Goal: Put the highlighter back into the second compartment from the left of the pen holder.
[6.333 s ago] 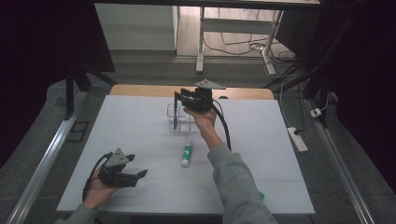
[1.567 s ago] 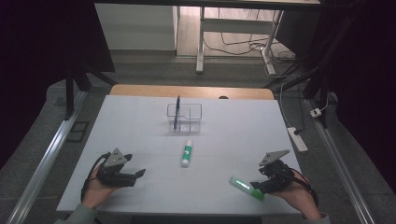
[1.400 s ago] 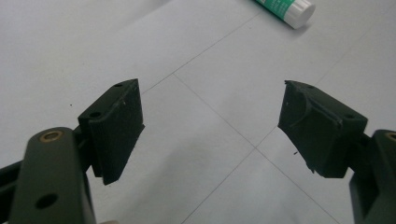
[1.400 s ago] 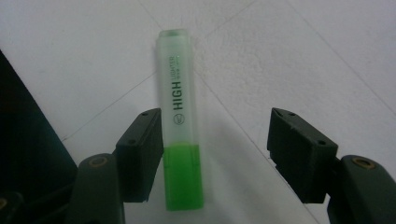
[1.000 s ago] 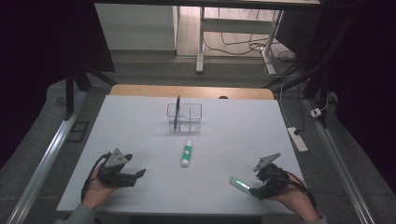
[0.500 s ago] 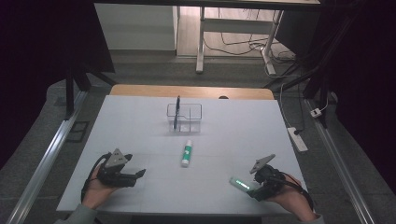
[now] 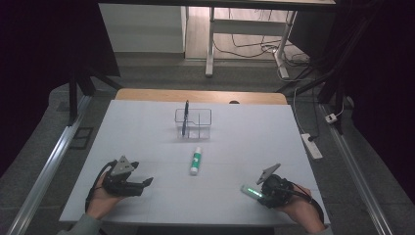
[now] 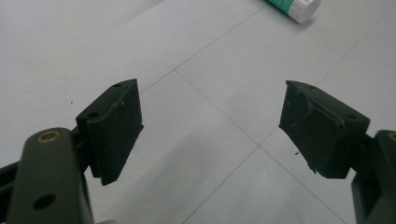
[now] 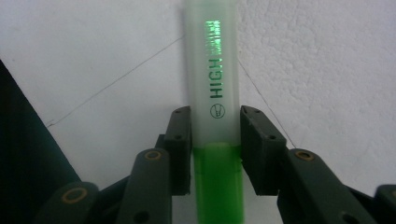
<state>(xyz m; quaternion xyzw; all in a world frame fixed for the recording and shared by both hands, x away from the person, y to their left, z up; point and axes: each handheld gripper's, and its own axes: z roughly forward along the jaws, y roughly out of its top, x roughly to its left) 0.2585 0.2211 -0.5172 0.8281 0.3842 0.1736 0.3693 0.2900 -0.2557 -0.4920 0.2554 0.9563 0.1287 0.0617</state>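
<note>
right gripper [image 9: 215, 140] just closed on highlighter [image 9: 214, 84] — "high" legible up close.

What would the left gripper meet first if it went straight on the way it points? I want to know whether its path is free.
The left gripper has open jaws with only bare table between them. The white-capped green tube lies ahead, slightly right of that line, so it may pass by it; depth is unclear.

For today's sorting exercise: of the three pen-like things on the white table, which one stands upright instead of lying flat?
The dark pen standing in the clear organiser box. The green-and-white tube lies mid-table; the green highlighter lies between the right gripper jaws.
</note>
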